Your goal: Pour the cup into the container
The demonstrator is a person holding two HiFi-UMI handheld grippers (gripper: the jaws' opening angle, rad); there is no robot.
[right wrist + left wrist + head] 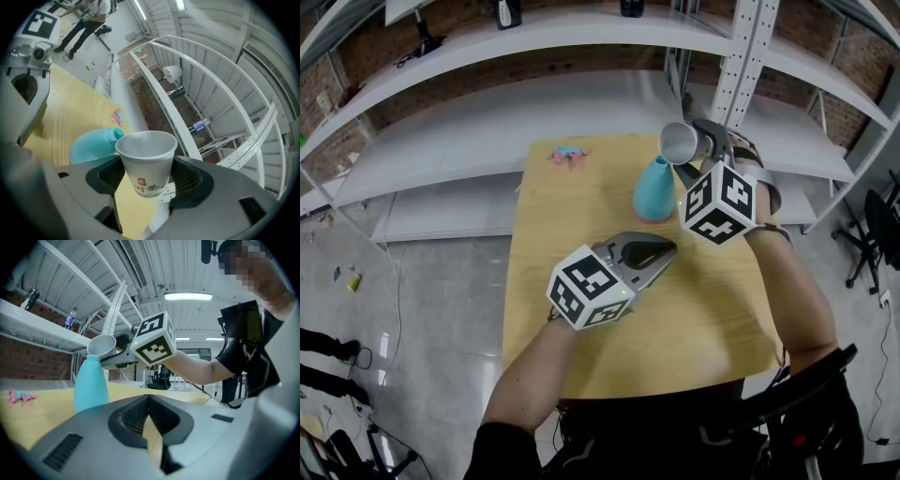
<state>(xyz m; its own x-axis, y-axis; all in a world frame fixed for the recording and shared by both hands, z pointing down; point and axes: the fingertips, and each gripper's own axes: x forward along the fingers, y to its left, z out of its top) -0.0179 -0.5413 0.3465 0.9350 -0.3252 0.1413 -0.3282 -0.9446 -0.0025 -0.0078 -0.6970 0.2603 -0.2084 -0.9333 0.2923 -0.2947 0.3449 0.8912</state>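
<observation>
- Left gripper — jaws together, nothing between them; it sits low and near the body, pointing forward and to the right.
- Left forearm — bare, angled up from the lower left.
- Right gripper is raised farther out, its 2 jaws clamped on a cup tipped sideways, mouth to the left.
- Right forearm is bare and stretched forward.

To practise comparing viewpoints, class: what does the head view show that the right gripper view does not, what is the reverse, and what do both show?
Head view only: the whole wooden table and the person's forearms.

Right gripper view only: the red print on the paper cup and a plastic bottle up in the shelving.

Both: the right gripper shut on the tipped cup by the teal container's mouth, the left gripper, and pink bits on the table.
</observation>
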